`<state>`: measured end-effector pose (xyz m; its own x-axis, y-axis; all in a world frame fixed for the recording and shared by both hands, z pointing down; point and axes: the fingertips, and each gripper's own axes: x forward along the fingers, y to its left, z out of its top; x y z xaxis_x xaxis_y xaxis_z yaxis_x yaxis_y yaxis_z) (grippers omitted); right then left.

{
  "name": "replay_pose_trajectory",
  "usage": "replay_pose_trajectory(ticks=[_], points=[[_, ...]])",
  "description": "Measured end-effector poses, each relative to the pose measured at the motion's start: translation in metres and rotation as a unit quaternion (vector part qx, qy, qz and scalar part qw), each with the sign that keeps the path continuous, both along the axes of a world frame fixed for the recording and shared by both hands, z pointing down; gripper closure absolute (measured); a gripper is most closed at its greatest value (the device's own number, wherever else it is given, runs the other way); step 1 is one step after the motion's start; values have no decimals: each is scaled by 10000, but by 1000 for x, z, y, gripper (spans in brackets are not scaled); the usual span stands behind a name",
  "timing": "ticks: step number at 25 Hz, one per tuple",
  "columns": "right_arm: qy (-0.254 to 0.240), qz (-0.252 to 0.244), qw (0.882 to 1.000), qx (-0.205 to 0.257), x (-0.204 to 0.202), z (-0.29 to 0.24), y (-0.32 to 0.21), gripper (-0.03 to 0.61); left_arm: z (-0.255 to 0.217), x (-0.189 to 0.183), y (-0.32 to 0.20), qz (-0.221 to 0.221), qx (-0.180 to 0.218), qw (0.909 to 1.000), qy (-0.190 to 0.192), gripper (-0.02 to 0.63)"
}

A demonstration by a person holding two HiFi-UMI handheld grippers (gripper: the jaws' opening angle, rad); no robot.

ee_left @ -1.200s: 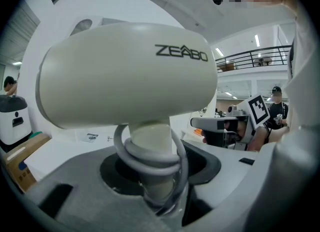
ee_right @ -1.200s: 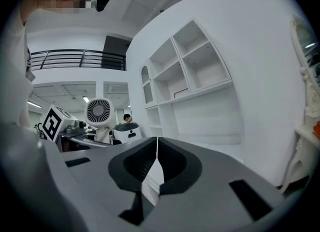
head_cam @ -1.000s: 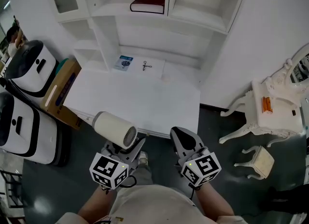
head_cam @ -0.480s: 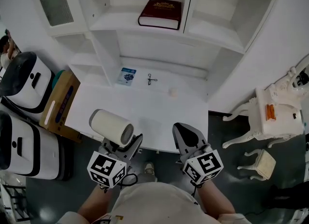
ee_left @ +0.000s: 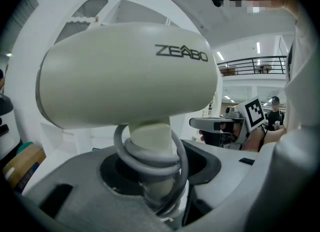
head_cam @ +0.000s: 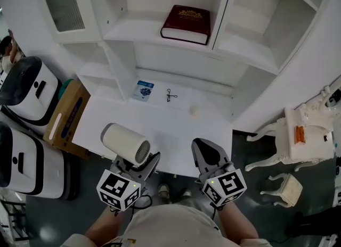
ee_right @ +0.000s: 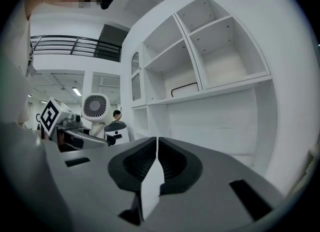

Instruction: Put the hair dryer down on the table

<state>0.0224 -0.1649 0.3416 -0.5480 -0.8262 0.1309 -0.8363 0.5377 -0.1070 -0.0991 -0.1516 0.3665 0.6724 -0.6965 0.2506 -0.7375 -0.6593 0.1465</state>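
Observation:
The cream hair dryer [head_cam: 125, 143] stands upright in my left gripper [head_cam: 141, 162], over the near edge of the white table [head_cam: 160, 121]. In the left gripper view the dryer [ee_left: 125, 78] fills the frame. Its handle, wrapped in grey cord, sits between the jaws of the left gripper [ee_left: 155, 173], which are shut on it. My right gripper [head_cam: 205, 147] hovers beside it at the table's front edge. It is shut and empty, its pads meeting in the right gripper view [ee_right: 156, 156]. That view also shows the dryer's grille [ee_right: 95, 107] at the left.
On the table's far side lie a blue packet [head_cam: 143, 90], a small black tool [head_cam: 171, 95] and a small white item [head_cam: 194, 110]. A red book [head_cam: 186, 23] lies on the shelf above. A cardboard box [head_cam: 65, 113] and white machines [head_cam: 26, 89] stand at the left, and an ornate side table [head_cam: 306, 134] stands at the right.
Both grippers and the dryer have moved forward to the table. The dryer now hangs over the table's near edge instead of in front of it. Neither gripper's state has changed.

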Motion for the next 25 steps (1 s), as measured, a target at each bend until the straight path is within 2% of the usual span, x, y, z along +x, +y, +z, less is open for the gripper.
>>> replay_pose_trajectory(ticks=[3, 15, 22, 25], points=[[-31, -90, 10000, -9, 7, 0, -4, 554, -2, 6, 0, -63, -22, 10000, -58, 402], [-212, -428, 9988, -115, 34, -2, -11, 554, -2, 29, -3, -431, -351, 9981, 283, 402], [-192, -605, 9977, -251, 32, 9, -18, 554, 13, 22, -3, -685, -641, 9955, 94, 402], [-189, -710, 9969, -266, 25, 15, -25, 554, 23, 12, -9, -802, -706, 9942, -141, 402]])
